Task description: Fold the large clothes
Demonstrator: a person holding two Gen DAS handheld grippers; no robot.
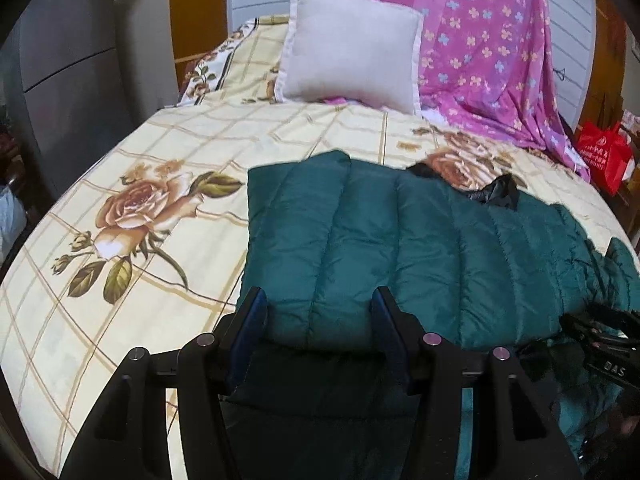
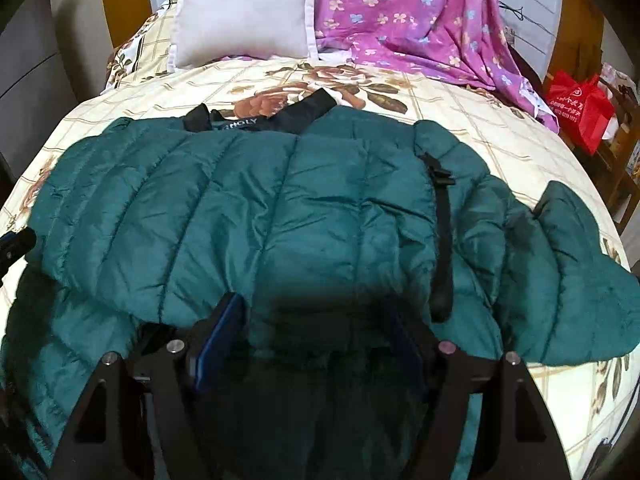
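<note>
A dark green quilted puffer jacket [image 1: 384, 248] lies spread on the bed, also in the right wrist view [image 2: 260, 216], with its black collar [image 2: 280, 118] at the far side and a black strap [image 2: 442, 240] near one sleeve. My left gripper [image 1: 320, 300] is open, its jaws wide apart over the jacket's near left edge. My right gripper [image 2: 316, 308] is open, its jaws astride a bulge of the jacket's near edge. Neither pinches the fabric. The right gripper's body [image 1: 600, 344] shows at the right of the left wrist view.
The bed has a cream sheet [image 1: 120, 240] with rose prints. A white pillow [image 1: 348, 48] and a pink flowered cloth [image 1: 488, 48] lie at the headboard. A red bag [image 1: 604, 156] stands beside the bed on the right. Grey cabinets [image 1: 60, 60] stand on the left.
</note>
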